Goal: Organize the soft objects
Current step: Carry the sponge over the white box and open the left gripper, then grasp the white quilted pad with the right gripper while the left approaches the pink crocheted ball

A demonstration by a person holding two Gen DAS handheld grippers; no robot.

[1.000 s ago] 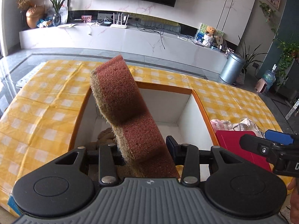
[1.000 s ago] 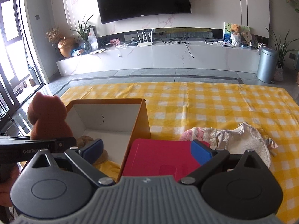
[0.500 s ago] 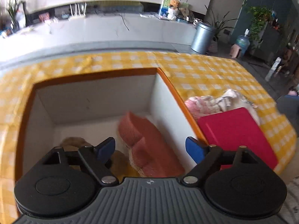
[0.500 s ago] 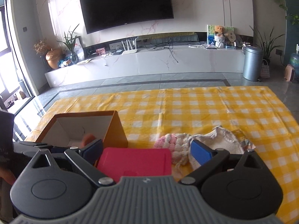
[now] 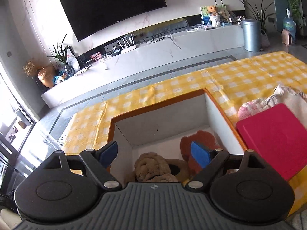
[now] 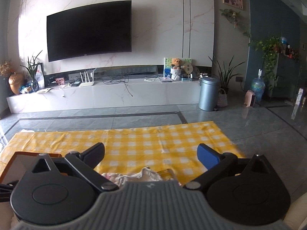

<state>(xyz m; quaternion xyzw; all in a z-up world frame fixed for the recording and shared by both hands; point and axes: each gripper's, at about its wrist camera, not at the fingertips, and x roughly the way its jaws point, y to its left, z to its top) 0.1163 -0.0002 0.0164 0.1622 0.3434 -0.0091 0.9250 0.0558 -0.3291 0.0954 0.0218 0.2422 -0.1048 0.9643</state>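
Observation:
My left gripper [image 5: 153, 153] hangs open over the near end of an orange-rimmed cardboard box [image 5: 159, 105], nothing between its blue pads. Inside the box a red-brown sponge [image 5: 199, 138] lies against the right wall, beside a tan knitted soft item [image 5: 151, 167]. To the right of the box a pink knitted piece [image 5: 249, 109] and a white cloth [image 5: 287, 97] lie on the yellow checked tablecloth. My right gripper [image 6: 151, 151] is open and empty, raised above the table; the pink and white fabrics [image 6: 134, 176] peek out just below it.
A flat red board [image 5: 274, 136] lies against the box's right side. The box corner [image 6: 25, 153] shows at lower left in the right wrist view. The tablecloth [image 6: 134, 140] stretches ahead to the table's far edge, with grey floor and a TV wall beyond.
The left gripper opened and let go of the sponge, which now lies in the box; it then pulled back and rolled. The right gripper rose and tilted up, losing sight of the red board.

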